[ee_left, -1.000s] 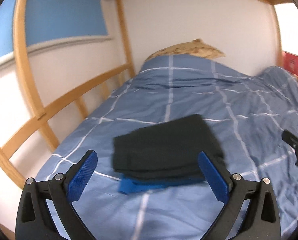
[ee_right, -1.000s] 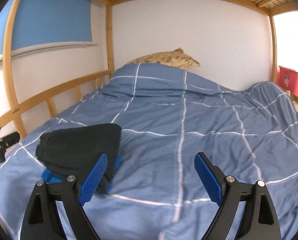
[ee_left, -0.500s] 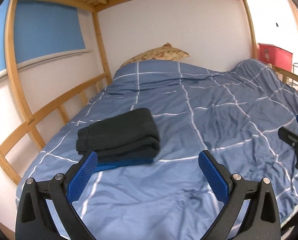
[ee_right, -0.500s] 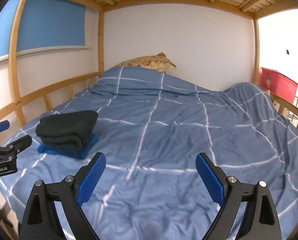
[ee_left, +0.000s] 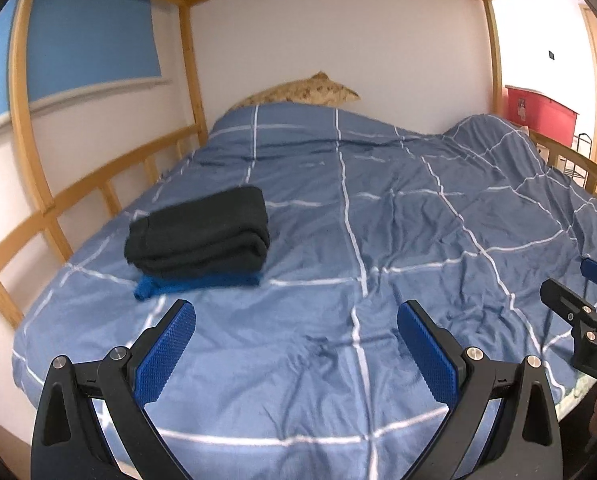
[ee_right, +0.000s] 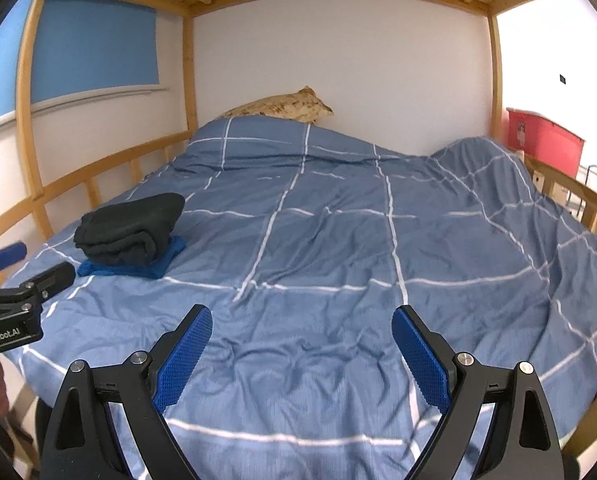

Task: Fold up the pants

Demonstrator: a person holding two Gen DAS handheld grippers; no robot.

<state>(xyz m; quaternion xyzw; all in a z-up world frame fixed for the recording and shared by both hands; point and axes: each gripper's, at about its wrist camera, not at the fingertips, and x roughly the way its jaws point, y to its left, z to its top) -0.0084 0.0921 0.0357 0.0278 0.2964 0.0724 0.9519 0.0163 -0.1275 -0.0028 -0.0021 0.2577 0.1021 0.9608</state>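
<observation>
Dark folded pants [ee_left: 202, 232] lie on top of a folded blue garment [ee_left: 194, 283] on the left side of the bed's blue checked duvet [ee_left: 378, 240]. They also show in the right wrist view [ee_right: 128, 228], with the blue garment [ee_right: 138, 266] under them. My left gripper [ee_left: 296, 320] is open and empty, held back near the bed's front edge, apart from the stack. My right gripper [ee_right: 302, 322] is open and empty, over the duvet's front middle. Each gripper shows at the edge of the other's view.
A wooden side rail [ee_left: 98, 184] runs along the left wall. A patterned pillow [ee_left: 302, 92] lies at the head of the bed. The duvet is bunched at the far right [ee_right: 482, 160]. A red box [ee_right: 542, 136] stands beyond the right rail [ee_right: 578, 196].
Both grippers have pulled back from the folded stack toward the bed's front edge, so the stack now lies farther away. Both stayed open and empty.
</observation>
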